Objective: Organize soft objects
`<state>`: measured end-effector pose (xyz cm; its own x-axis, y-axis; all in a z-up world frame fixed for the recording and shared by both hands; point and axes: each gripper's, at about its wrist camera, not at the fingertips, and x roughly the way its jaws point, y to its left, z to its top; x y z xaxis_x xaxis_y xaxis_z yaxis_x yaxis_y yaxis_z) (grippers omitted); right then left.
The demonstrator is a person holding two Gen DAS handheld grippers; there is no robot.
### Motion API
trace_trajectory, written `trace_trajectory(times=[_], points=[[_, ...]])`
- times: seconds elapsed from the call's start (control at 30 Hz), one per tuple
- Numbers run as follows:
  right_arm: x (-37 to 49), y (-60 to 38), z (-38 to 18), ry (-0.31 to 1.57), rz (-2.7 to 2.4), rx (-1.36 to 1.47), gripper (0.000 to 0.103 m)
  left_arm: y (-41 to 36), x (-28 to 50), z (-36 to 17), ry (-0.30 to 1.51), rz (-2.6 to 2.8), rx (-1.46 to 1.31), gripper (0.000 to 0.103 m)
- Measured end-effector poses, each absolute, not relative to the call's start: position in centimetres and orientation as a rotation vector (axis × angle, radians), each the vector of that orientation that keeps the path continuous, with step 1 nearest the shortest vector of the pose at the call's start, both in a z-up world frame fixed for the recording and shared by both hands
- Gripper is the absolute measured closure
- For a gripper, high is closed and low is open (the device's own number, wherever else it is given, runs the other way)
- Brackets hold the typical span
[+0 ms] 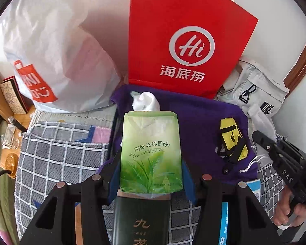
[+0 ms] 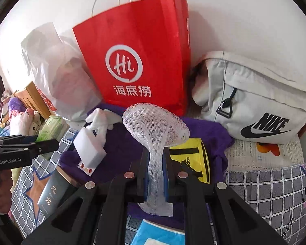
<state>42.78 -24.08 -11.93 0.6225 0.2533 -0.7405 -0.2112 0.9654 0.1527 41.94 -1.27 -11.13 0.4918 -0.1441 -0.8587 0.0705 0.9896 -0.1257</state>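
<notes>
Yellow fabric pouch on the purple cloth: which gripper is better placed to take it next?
Probably the right gripper: the yellow fabric pouch lies beside it, once it drops its white foam net.

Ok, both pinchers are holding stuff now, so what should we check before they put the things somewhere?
1. Left gripper has the green tissue pack between its fingers: ok.
2. Right gripper is shut on the white foam net: ok, pinched at its narrow stem.
3. The two grippers are apart: ok, the left one sits far off at the side in the right wrist view.
4. Purple cloth has a free spot: ok, though the yellow pouch and white bottle lie on it.
5. Red bag is open on top: cannot tell.
</notes>
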Motion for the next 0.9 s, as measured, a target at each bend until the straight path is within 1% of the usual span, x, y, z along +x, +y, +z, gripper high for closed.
trace_trajectory(times=[0.57,0.77,0.87,0.9], points=[[45.6,-25.6,-16.2,0.953,0.254,0.061,0.091,-4.5,48.2,-15.2,1.121,-0.160,-0.084,0.053],[46.2,-25.7,-17.4,0.984,0.254,0.076,0.091,-4.8,48.9,-16.1,1.116,-0.173,-0.074,0.053],[46.3,-25.7,-17.8,0.994,0.258,0.083,0.090,-4.7,49.0,-16.3,1.111,-0.178,-0.071,0.053],[46.4,-25.6,-18.0,0.997,0.256,0.083,0.088,-4.6,49.1,-16.3,1.114,-0.182,-0.078,0.052]])
